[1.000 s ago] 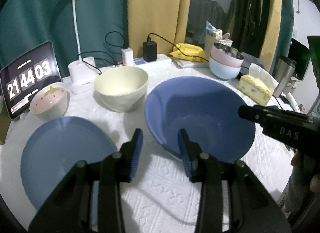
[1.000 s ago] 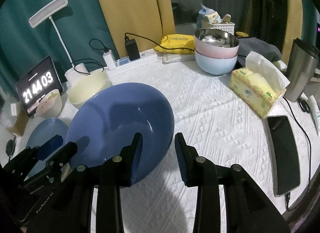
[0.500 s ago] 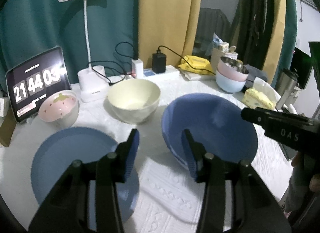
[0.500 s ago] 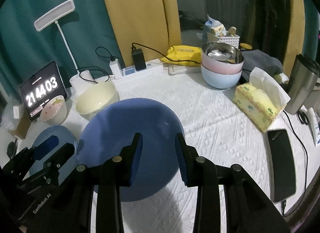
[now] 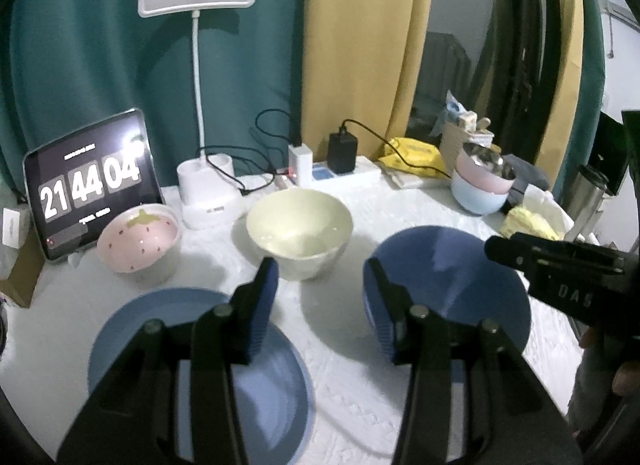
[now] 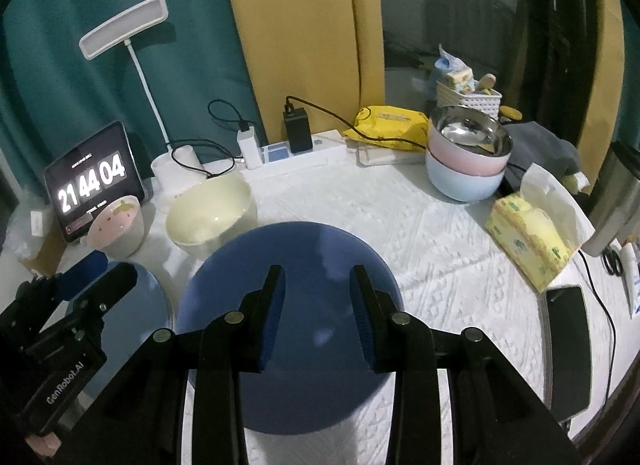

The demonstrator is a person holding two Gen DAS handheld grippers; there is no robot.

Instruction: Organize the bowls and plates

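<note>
My left claw and right claw hang above the white-clothed surface, both with jaws parted and nothing between the pads; neither touches any dish. Below the right claw sits the big blue bowl, mouth up, resting flat on its base near the front edge. Just beside it on the left lies the blue plate, flat, face up, under my left claw. Behind them stand the cream bowl and, further left, the small strawberry bowl, both upright and apart from each other. At the far right a steel bowl already nests in a pink and a pale blue one.

The blue pieces look to me like rigid, smooth-glazed ware or melamine: stiff, slick, probably light enough for one claw, and likely to chip if knocked. I judge the rim the only place to pinch, one pad inside and one outside the wall of a bowl. The plate gives less purchase; its low edge would have to be caught where it lifts off the cloth.

Being round, none has a long axis or a heading; all openings face straight up.
</note>
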